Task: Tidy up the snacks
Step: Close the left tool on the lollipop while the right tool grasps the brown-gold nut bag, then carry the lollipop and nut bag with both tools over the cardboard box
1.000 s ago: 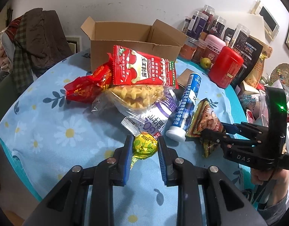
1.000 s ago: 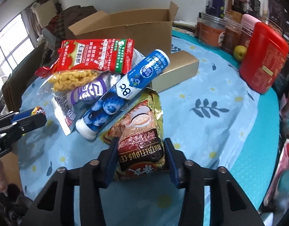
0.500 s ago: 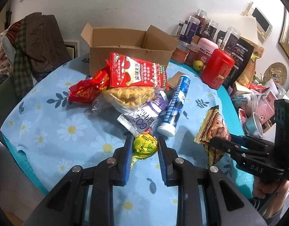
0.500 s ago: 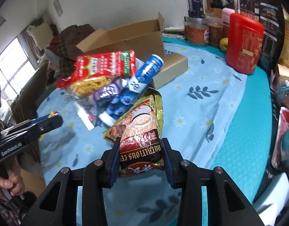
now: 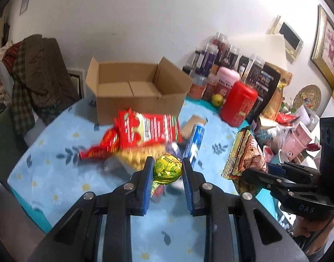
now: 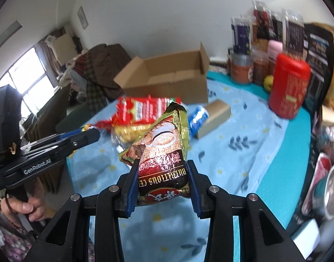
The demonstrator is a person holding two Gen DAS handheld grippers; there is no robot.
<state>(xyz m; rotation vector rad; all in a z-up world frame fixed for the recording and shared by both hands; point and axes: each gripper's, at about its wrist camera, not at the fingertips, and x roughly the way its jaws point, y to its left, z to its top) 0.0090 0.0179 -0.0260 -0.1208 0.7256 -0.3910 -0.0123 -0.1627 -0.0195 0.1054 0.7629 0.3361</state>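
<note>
The left claw (image 5: 167, 170) grips a yellow-green foil candy (image 5: 168, 168), lifted above the desk (image 5: 47, 152). The right claw (image 6: 163, 181) pinches the lower end of a gold cereal packet (image 6: 164, 150), which stands upward, also lifted. An open cardboard box (image 5: 136, 97) waits at the far side, behind a pile of snacks (image 5: 145, 128). The slick foil could slip free, and the tall packet may catch the box flap.

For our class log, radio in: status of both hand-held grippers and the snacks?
Left hand-held gripper shut on foil candy. Right hand-held gripper shut on cereal packet. Cardboard box open; nothing blocking.
</note>
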